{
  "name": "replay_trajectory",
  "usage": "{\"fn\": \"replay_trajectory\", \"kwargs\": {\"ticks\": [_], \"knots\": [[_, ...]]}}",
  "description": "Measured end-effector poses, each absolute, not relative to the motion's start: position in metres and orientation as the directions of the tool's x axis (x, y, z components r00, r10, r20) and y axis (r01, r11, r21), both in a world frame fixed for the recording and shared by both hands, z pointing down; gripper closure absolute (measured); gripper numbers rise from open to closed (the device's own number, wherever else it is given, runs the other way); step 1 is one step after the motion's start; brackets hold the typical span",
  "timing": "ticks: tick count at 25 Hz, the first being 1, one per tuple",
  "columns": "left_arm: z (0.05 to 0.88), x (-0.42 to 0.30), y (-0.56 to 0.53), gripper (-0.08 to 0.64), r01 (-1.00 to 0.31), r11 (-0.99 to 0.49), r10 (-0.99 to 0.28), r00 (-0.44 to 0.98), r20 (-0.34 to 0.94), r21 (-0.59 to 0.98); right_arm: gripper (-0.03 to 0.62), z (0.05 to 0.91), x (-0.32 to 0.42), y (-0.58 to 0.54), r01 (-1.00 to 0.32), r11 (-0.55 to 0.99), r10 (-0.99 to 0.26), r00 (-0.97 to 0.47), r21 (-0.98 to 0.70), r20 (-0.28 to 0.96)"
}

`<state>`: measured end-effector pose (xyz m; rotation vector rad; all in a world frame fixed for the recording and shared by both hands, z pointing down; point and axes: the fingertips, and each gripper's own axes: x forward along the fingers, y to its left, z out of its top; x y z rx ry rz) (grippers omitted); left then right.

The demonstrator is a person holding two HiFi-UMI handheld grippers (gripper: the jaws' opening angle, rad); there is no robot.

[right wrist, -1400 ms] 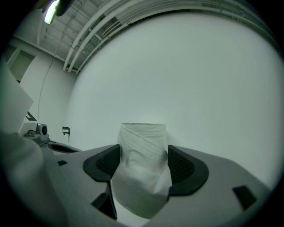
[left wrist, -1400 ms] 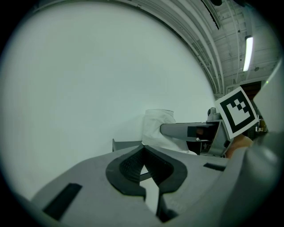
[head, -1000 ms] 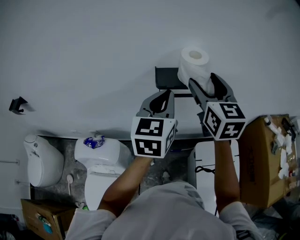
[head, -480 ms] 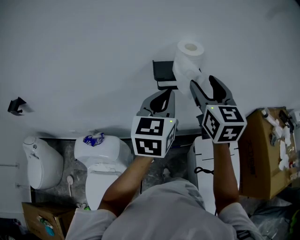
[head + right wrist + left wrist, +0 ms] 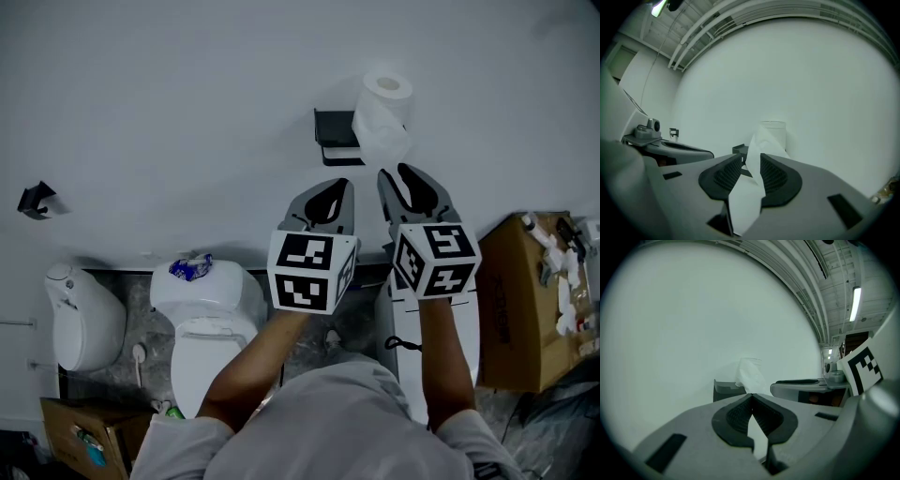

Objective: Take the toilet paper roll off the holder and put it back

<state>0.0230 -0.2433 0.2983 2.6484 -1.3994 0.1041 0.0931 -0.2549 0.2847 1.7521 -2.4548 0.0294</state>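
Forearms (image 5: 249, 367) outstretched, left gripper (image 5: 341, 182) jaws together, right gripper (image 5: 394, 172) jaws just narrowing round paper tail (image 5: 747, 201)

You have a white toilet paper roll (image 5: 382, 112) on a black holder (image 5: 336, 141), against a pale grey wall (image 5: 169, 103). Your left gripper (image 5: 336, 184) and right gripper (image 5: 401, 172) are grey with black ribbed pads (image 5: 774, 177) and white faces carrying black square markers. Near left, a white toilet (image 5: 202, 328); right, a brown box (image 5: 511, 300).

Bathroom setting: white toilet (image 5: 204, 319), wall-mounted holder (image 5: 336, 141) and toilet paper roll (image 5: 382, 117), plain wall (image 5: 187, 94).
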Motion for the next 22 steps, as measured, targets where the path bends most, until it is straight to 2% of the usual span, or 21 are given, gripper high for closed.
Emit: {"fn": "replay_trajectory", "kwargs": {"ticks": [13,22], "knots": [[0.299,0.023,-0.211,0.555,-0.817,-0.572,-0.806,0.577,0.134,0.075,0.578,0.294,0.063,-0.212,-0.926,0.376,-0.921,-0.370,0.031,0.120],[0.297,0.029,-0.196,0.555,-0.813,-0.578,-0.803,0.582,0.129,0.074,0.591,0.297,0.060,-0.194,-0.915,0.403,-0.908,-0.398,0.011,0.128]]}}
